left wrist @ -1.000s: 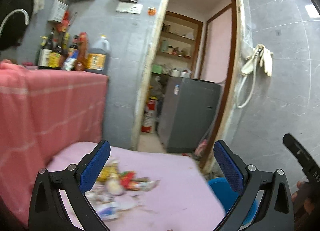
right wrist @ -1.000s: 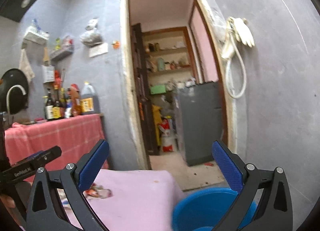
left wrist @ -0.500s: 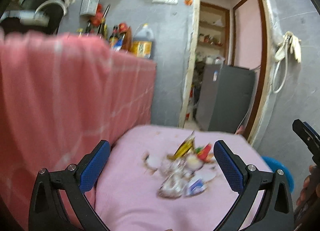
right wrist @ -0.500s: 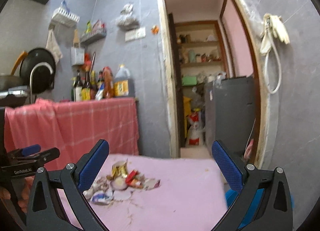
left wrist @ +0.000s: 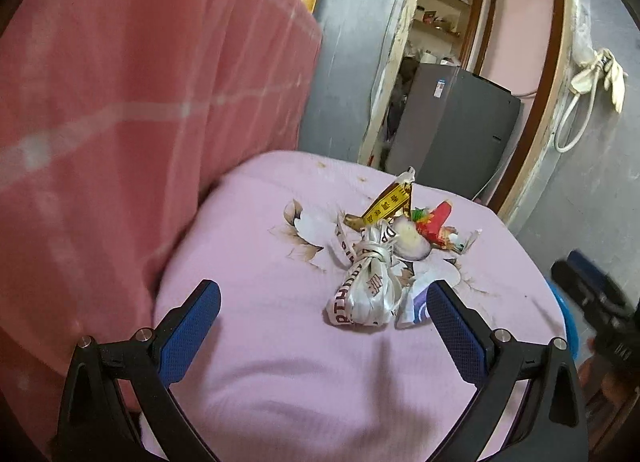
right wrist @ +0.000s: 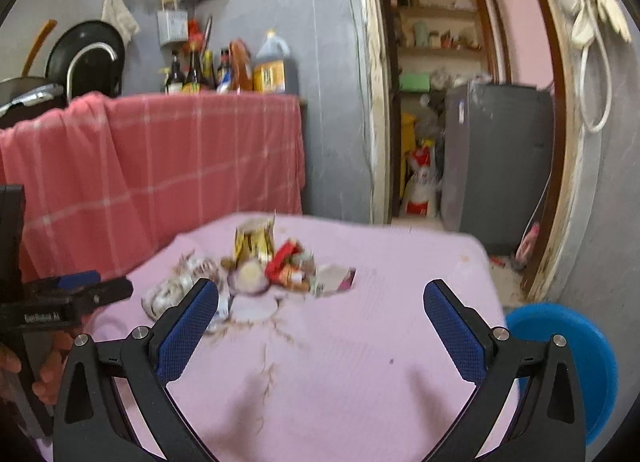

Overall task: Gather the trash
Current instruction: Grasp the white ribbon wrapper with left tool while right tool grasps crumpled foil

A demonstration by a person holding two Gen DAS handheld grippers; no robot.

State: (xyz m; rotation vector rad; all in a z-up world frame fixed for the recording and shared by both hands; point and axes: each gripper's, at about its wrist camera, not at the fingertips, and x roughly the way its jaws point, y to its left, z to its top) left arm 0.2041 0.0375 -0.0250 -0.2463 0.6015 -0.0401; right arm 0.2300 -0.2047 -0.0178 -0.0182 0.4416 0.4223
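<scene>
Trash (left wrist: 384,246) is all in one heap near the middle of the pink-covered desk (left wrist: 280,362), so nothing looks collected yet and this reads as the approach step. From the left wrist view the knotted white bag (left wrist: 366,296) sits closest, with a yellow wrapper (left wrist: 390,200) at about 12 o'clock from it and a red wrapper (left wrist: 436,220) at roughly 1 o'clock.

The left hand-held gripper (left wrist: 322,322) is spread wide with nothing in it, hanging just short of the bag. The right hand-held gripper (right wrist: 320,320) is also released and empty, with the pile off at its 10 o'clock.

The blue bin (right wrist: 576,362) sits past the desk edge at the right one's 4 o'clock. My guess is the next move is lowering the left one over the bag and squeezing below the knot.
</scene>
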